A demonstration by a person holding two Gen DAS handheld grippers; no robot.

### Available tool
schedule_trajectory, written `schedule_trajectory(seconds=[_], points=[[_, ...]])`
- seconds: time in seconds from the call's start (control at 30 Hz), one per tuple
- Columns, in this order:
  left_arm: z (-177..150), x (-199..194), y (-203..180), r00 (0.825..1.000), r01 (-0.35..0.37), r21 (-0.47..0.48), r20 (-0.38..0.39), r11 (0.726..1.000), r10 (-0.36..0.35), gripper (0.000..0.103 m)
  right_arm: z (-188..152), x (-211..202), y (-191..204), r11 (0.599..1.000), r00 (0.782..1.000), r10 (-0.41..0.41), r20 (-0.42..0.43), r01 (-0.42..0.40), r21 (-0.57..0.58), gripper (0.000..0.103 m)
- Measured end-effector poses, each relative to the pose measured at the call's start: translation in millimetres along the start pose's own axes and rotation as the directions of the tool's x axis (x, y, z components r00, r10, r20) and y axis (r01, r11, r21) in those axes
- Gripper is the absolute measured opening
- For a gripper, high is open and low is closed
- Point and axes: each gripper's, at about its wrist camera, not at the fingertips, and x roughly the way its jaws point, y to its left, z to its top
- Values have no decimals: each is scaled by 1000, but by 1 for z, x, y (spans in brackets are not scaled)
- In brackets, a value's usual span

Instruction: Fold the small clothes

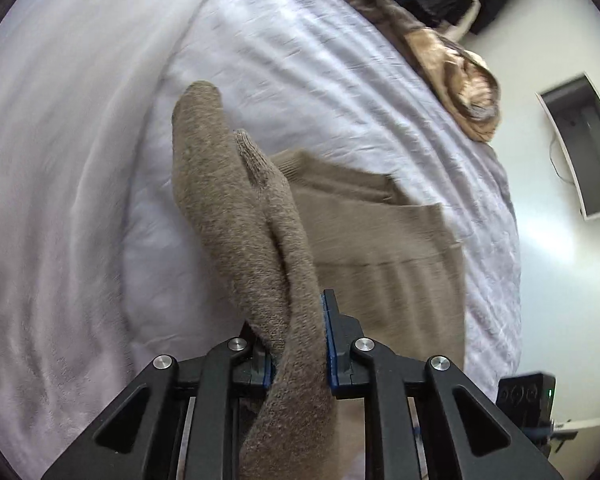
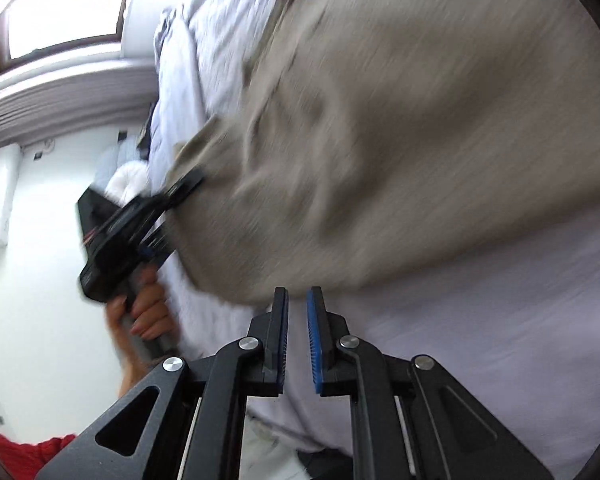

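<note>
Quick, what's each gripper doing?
Left gripper: shut on the brown sweater.
Right gripper: open, holding nothing.

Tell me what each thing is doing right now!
Left gripper: shut on the brown sweater.
Brown sweater: one part lifted and bunched in the left gripper, the rest lying on the bed.
Right gripper: open, holding nothing, close to the sweater's edge.
White bedsheet: spread out, wrinkled.
</note>
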Motion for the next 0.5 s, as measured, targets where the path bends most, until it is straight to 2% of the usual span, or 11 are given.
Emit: schedule_trajectory(seconds=[0.1,0.23,0.33,0.4,0.5], points=[[3,5,-40,1000,-10,67,7,998,10,20,24,-23,-10,999,998,-39,52,39,-14,13],[-1,25,-91,1000,-17,145,-20,989,20,20,51,-40,-27,999,997,-27,69,29,-26,13],[-12,49,-129,998,-20,213,-59,977,33,20,67,-41,-40,999,996,45,72,-46,10,13],[-23,71,-151,994,-41,273,-86,961,67,20,74,-35,-50,993,992,102,79,-107,56,12],[-36,94,-166,988,-71,315,-110,946,111,20,84,-31,-78,962,973,203,107,-218,166,19]])
